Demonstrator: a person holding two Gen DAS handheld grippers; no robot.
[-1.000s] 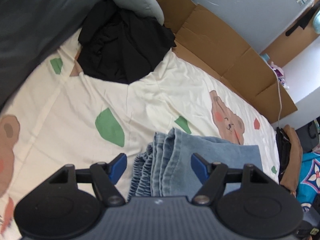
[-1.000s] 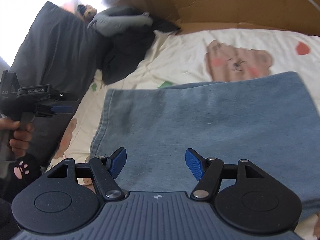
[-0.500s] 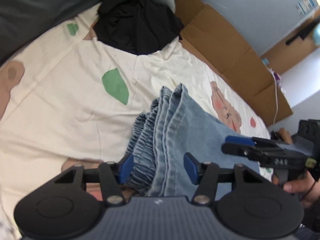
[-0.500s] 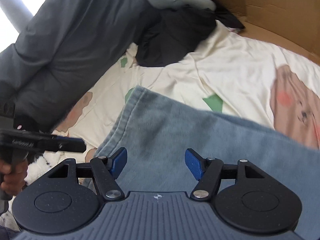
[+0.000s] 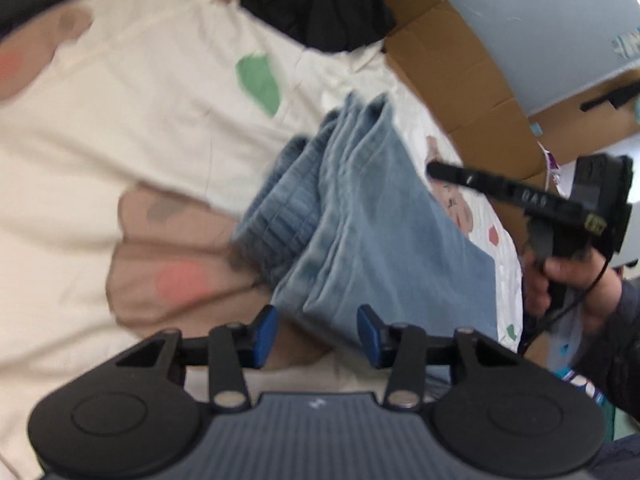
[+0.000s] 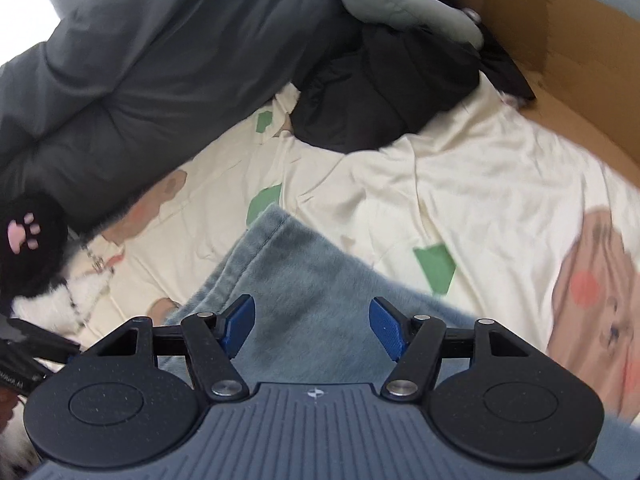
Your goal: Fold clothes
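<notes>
Light blue jeans (image 5: 384,232), folded into a thick stack, lie on the cream bear-print bedsheet (image 5: 120,120); their waistband and hems fan out at the far end. My left gripper (image 5: 317,335) hovers at the stack's near corner. Its jaws are closing with that corner between the blue pads (image 5: 266,334), which do not press on it. In the right wrist view the jeans (image 6: 320,300) run under my right gripper (image 6: 312,326), which stands open just above the denim. In the left wrist view a hand holds the right gripper (image 5: 436,170) over the stack's right side.
A black garment (image 6: 392,92) and a grey one (image 6: 400,4) are heaped at the head of the bed beside a dark grey duvet (image 6: 140,60). Cardboard (image 5: 460,80) lines the far bed edge. A black plush with a pink paw (image 6: 28,240) lies at the left.
My left gripper has sunk toward the jeans' near corner and its jaws have narrowed. The right gripper has swung over the stack and rolled; it stays open.
</notes>
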